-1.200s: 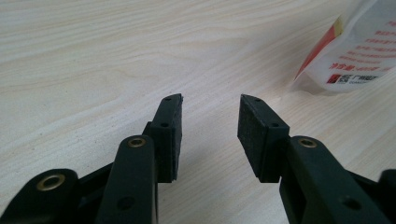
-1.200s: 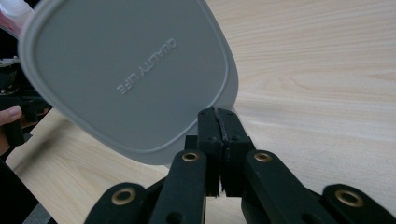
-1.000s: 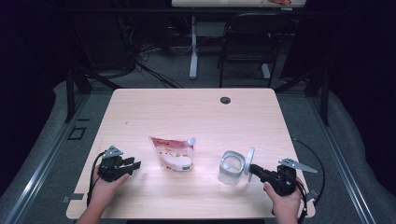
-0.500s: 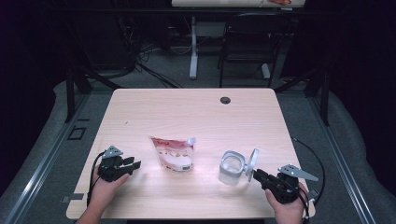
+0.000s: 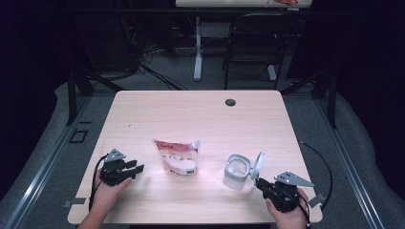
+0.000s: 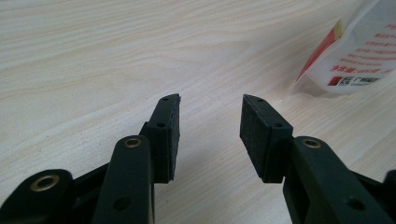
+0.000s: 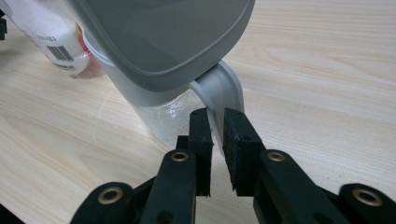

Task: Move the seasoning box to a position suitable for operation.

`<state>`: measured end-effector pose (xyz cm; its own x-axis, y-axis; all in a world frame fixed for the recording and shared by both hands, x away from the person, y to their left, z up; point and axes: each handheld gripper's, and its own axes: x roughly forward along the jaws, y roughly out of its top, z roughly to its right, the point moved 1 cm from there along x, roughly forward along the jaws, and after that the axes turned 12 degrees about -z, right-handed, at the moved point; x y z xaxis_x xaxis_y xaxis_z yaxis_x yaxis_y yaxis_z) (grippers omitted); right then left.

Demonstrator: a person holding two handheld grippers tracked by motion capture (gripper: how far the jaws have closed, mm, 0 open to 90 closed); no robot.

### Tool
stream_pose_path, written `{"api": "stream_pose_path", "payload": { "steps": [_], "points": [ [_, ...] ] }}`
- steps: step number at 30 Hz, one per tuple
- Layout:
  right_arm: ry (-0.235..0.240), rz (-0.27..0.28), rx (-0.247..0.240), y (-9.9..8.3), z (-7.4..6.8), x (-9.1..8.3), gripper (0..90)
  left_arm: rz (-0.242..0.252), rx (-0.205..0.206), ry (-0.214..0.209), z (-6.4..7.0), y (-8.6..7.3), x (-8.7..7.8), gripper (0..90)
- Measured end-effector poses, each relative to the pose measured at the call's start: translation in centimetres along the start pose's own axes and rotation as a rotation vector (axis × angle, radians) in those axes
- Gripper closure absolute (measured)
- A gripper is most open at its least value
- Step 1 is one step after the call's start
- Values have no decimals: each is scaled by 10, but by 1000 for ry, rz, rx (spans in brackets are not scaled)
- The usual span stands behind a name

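A white and red spouted pouch (image 5: 176,156) lies flat near the middle of the wooden table (image 5: 200,114); its corner (image 6: 355,51) shows in the left gripper view. To its right stands a clear container (image 5: 237,171) with its grey lid (image 5: 258,164) swung open. My right gripper (image 5: 260,182) is at the lid's side. In the right gripper view it (image 7: 215,114) is shut on the lid's grey strap (image 7: 222,88), under the lid (image 7: 159,37). My left gripper (image 5: 136,168) rests left of the pouch, open (image 6: 210,100) with bare wood between its jaws.
A dark cable hole (image 5: 230,102) sits at the table's far side. A cable (image 5: 320,162) loops off the right edge by my right hand. Behind the table are a chair (image 5: 253,43) and a desk leg on grey floor.
My right gripper has drawn slightly toward the table's front edge and turned, its grey top plate now tilted to the right. The left gripper, the pouch and the container have not moved.
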<state>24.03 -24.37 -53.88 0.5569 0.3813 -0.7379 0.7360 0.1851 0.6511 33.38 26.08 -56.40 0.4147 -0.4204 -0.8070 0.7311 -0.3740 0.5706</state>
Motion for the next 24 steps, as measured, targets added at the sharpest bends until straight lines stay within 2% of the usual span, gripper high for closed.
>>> {"api": "stream_pose_path", "payload": {
  "steps": [6, 9, 13, 21, 24],
  "points": [
    [14, -14, 0, 1, 1, 2, 845, -3, 0, -1, 0, 0, 0, 581],
    [4, -6, 10, 1, 2, 2, 861, -3, -1, 0, 0, 0, 0, 581],
    [13, 4, 38, 3, 8, 2, 868, -5, 6, 2, 0, 0, 1, 581],
    [-17, 16, 60, 11, 20, 8, 865, -9, 3, 4, 1, 0, 1, 581],
    [-6, 23, 87, 15, 27, 13, 864, -9, 6, 5, 1, 0, 1, 581]
  ]
}}
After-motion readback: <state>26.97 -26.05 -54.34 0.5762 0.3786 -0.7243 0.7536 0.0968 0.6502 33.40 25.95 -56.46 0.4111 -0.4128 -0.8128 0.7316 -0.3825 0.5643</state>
